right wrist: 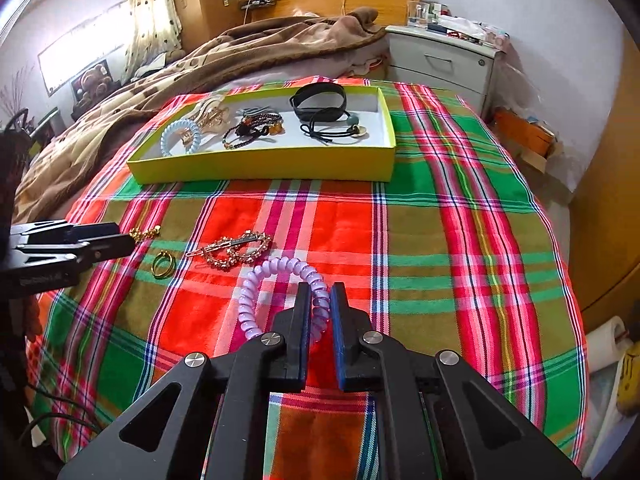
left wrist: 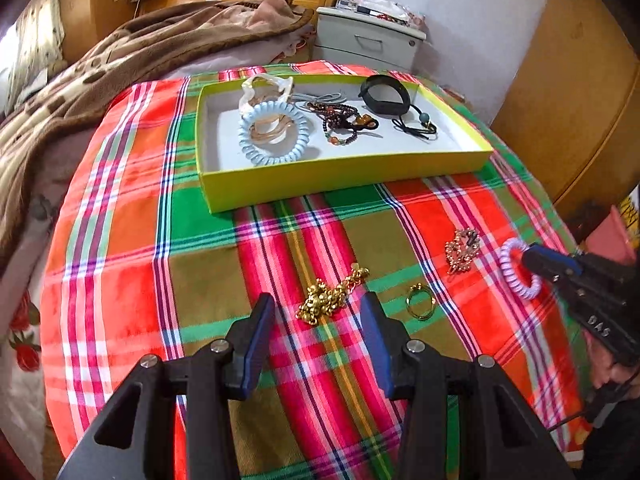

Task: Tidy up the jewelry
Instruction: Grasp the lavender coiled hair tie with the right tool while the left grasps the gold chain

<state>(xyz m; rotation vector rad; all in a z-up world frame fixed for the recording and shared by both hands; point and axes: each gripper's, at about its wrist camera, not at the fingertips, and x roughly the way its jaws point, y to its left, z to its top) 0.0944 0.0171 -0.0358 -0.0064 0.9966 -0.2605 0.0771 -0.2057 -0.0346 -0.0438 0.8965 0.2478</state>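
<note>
Jewelry is partly sorted: the yellow box (right wrist: 260, 168) in the upper middle already holds a blue coil tie (left wrist: 273, 134), beaded bracelets (left wrist: 340, 124) and a black band (left wrist: 384, 94). On the plaid cloth (right wrist: 440, 240) remain a gold chain (left wrist: 328, 298), ring (left wrist: 421, 301), sparkly clip (right wrist: 234, 250) and purple coil tie (right wrist: 276, 300). The right gripper (right wrist: 321, 294) pinches the purple tie; the left gripper (left wrist: 316, 306) gapes wide around the chain.

bed (right wrist: 440, 220) under plaid cloth; yellow tray (right wrist: 264, 166) toward far edge | gold chain (left wrist: 332, 296), gold ring (left wrist: 420, 302), rhinestone clip (right wrist: 232, 250), purple coil tie (right wrist: 276, 296) nearer the near edge | brown blanket (right wrist: 180, 72) along left side
</note>
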